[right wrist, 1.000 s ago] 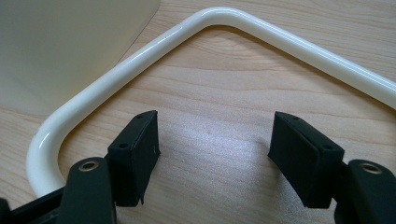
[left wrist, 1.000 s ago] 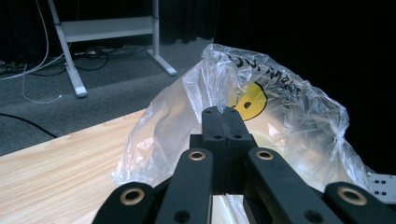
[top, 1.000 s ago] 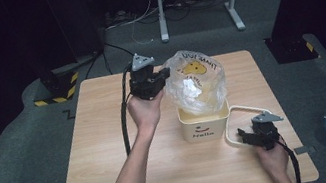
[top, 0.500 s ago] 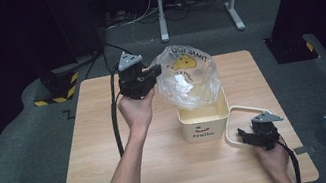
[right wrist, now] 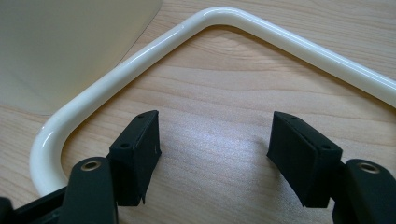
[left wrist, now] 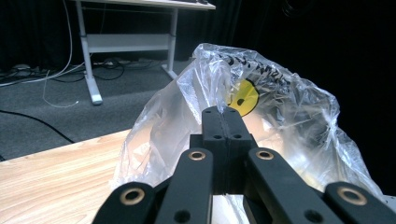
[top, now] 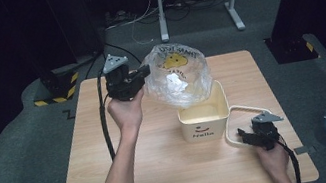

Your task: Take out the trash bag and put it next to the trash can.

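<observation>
The clear plastic bag [top: 176,76], printed with a yellow smiley and dark lettering, hangs in the air above the far left corner of the cream bin [top: 205,120], puffed out and crumpled; from the high view its lower edge seems to reach the bin's rim, though whether any of it is inside the bin I cannot tell. The left gripper [top: 134,78] has its jaws pressed shut on a fold of the bag, which the left gripper view shows as film bunched right at the closed pads [left wrist: 224,122]. So the bag looks to be picked up and nearly free of the bin, with the carrying off and setting down yet to come. The bin stands upright on the wooden counter [top: 125,174], its looped handle [top: 248,112] lying flat to the right. The right gripper [top: 243,137] rests low beside that handle, jaws apart and holding nothing, the handle's curve just ahead of them [right wrist: 140,56].
</observation>
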`<state>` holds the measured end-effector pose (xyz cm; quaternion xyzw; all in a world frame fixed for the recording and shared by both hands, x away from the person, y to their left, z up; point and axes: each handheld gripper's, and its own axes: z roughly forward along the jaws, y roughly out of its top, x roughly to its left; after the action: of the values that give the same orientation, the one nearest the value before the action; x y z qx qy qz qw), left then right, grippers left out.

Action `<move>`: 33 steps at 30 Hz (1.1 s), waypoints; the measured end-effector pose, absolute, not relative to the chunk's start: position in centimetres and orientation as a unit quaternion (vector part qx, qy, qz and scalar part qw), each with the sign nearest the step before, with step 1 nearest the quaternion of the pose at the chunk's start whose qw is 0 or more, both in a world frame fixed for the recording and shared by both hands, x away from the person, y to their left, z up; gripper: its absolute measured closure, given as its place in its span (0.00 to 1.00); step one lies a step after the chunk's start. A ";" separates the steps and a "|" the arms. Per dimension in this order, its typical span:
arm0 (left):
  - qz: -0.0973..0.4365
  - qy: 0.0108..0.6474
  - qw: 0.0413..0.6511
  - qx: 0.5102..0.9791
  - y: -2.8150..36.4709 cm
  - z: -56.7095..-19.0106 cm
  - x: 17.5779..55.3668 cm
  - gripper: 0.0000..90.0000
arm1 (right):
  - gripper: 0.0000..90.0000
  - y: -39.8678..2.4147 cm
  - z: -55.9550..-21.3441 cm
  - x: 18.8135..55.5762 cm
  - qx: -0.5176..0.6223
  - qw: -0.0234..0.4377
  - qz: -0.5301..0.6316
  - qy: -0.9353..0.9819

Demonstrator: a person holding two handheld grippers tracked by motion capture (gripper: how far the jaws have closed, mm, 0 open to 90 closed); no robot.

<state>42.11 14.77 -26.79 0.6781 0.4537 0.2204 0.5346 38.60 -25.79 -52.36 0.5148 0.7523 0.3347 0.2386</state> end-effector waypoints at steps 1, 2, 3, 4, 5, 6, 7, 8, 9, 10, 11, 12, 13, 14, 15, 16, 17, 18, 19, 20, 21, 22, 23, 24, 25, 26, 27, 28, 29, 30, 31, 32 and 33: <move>0.221 0.456 0.535 0.676 15.0 -26.8 42.0 1.00 | 0.37 -25.8 -52.4 38.6 0.515 0.239 0.335 0.752; 0.222 0.457 0.536 0.675 15.2 -26.7 42.0 1.00 | 0.37 -25.8 -52.4 38.6 0.515 0.239 0.335 0.752; 0.222 0.459 0.537 0.672 15.5 -26.7 41.9 1.00 | 0.37 -25.8 -52.4 38.6 0.515 0.239 0.335 0.752; 0.222 0.461 0.539 0.669 15.8 -26.7 41.9 1.00 | 0.37 -25.8 -52.4 38.6 0.515 0.239 0.335 0.752; 0.219 0.464 0.542 0.666 15.9 -26.7 41.9 1.00 | 0.37 -25.8 -52.4 38.6 0.515 0.239 0.335 0.752; 0.217 0.465 0.544 0.664 16.2 -26.7 41.9 1.00 | 0.37 -25.8 -52.4 38.6 0.515 0.239 0.335 0.752; 0.216 0.466 0.545 0.663 16.3 -26.7 41.8 1.00 | 0.37 -25.8 -52.4 38.6 0.515 0.239 0.335 0.752; 0.217 0.468 0.544 0.662 16.5 -26.7 41.8 1.00 | 0.37 -25.8 -52.4 38.6 0.515 0.239 0.335 0.752; 0.218 0.468 0.544 0.662 16.6 -26.7 41.8 1.00 | 0.37 -25.8 -52.4 38.6 0.515 0.239 0.335 0.752; 0.219 0.469 0.543 0.661 16.7 -26.8 41.8 1.00 | 0.37 -25.8 -52.4 38.6 0.515 0.239 0.335 0.752; 0.219 0.470 0.543 0.660 16.8 -26.8 41.7 1.00 | 0.37 -25.8 -52.4 38.6 0.515 0.239 0.335 0.752; 0.219 0.471 0.545 0.658 17.0 -26.8 41.7 1.00 | 0.37 -25.8 -52.4 38.6 0.515 0.239 0.335 0.752; 0.220 0.472 0.545 0.657 17.1 -26.7 41.6 1.00 | 0.37 -25.8 -52.4 38.6 0.515 0.239 0.335 0.752; 0.220 0.473 0.545 0.657 17.3 -26.7 41.6 1.00 | 0.37 -25.8 -52.4 38.6 0.515 0.239 0.335 0.752; 0.222 0.473 0.545 0.656 17.4 -26.7 41.6 1.00 | 0.37 -25.8 -52.4 38.6 0.515 0.239 0.335 0.752; 0.222 0.474 0.546 0.654 17.6 -26.7 41.5 1.00 | 0.37 -25.8 -52.4 38.6 0.515 0.239 0.335 0.752; 0.222 0.476 0.546 0.652 17.7 -26.7 41.5 1.00 | 0.37 -25.8 -52.4 38.6 0.515 0.239 0.335 0.752; 0.223 0.477 0.546 0.652 17.9 -26.7 41.4 1.00 | 0.37 -25.8 -52.4 38.6 0.515 0.239 0.335 0.752; 0.222 0.478 0.546 0.651 18.0 -26.7 41.4 1.00 | 0.37 -25.8 -52.4 38.6 0.515 0.239 0.335 0.752; 0.222 0.479 0.546 0.650 18.0 -26.7 41.4 1.00 | 0.37 -25.8 -52.4 38.6 0.515 0.239 0.335 0.752; 0.224 0.479 0.545 0.651 18.2 -26.7 41.4 1.00 | 0.37 -25.8 -52.4 38.6 0.515 0.239 0.335 0.752; 0.225 0.479 0.544 0.651 18.2 -26.7 41.4 1.00 | 0.37 -25.8 -52.4 38.6 0.515 0.239 0.335 0.752; 0.226 0.480 0.544 0.650 18.3 -26.7 41.3 1.00 | 0.37 -25.8 -52.4 38.6 0.515 0.239 0.334 0.752; 0.231 0.479 0.541 0.651 18.4 -26.7 41.3 1.00 | 0.37 -25.8 -52.4 38.6 0.515 0.238 0.335 0.752; 0.236 0.479 0.538 0.652 18.5 -26.7 41.2 1.00 | 0.37 -25.8 -52.4 38.6 0.515 0.239 0.335 0.752; 0.239 0.479 0.536 0.653 18.6 -26.7 41.2 1.00 | 0.37 -25.8 -52.4 38.6 0.515 0.238 0.335 0.752; 0.242 0.480 0.535 0.652 18.9 -26.7 41.1 1.00 | 0.37 -25.8 -52.4 38.6 0.515 0.239 0.335 0.752; 0.241 0.482 0.535 0.651 19.1 -26.7 41.0 1.00 | 0.37 -25.8 -52.4 38.6 0.515 0.238 0.335 0.752; 0.241 0.484 0.535 0.649 19.3 -26.7 41.0 1.00 | 0.37 -25.8 -52.4 38.6 0.515 0.238 0.335 0.752; 0.242 0.485 0.535 0.648 19.5 -26.8 40.9 1.00 | 0.37 -25.8 -52.4 38.6 0.515 0.238 0.335 0.752; 0.243 0.486 0.534 0.647 19.7 -26.9 40.9 1.00 | 0.37 -25.8 -52.4 38.6 0.515 0.238 0.335 0.752; 0.241 0.489 0.535 0.646 19.9 -27.0 40.8 1.00 | 0.37 -25.8 -52.3 38.6 0.516 0.237 0.335 0.752; 0.242 0.489 0.534 0.646 20.0 -27.0 40.8 1.00 | 0.37 -25.8 -52.3 38.6 0.516 0.237 0.335 0.752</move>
<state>40.83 19.99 -27.04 0.6462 0.4892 0.2417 0.5336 38.60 -25.76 -52.35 0.5163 0.7516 0.3349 0.2374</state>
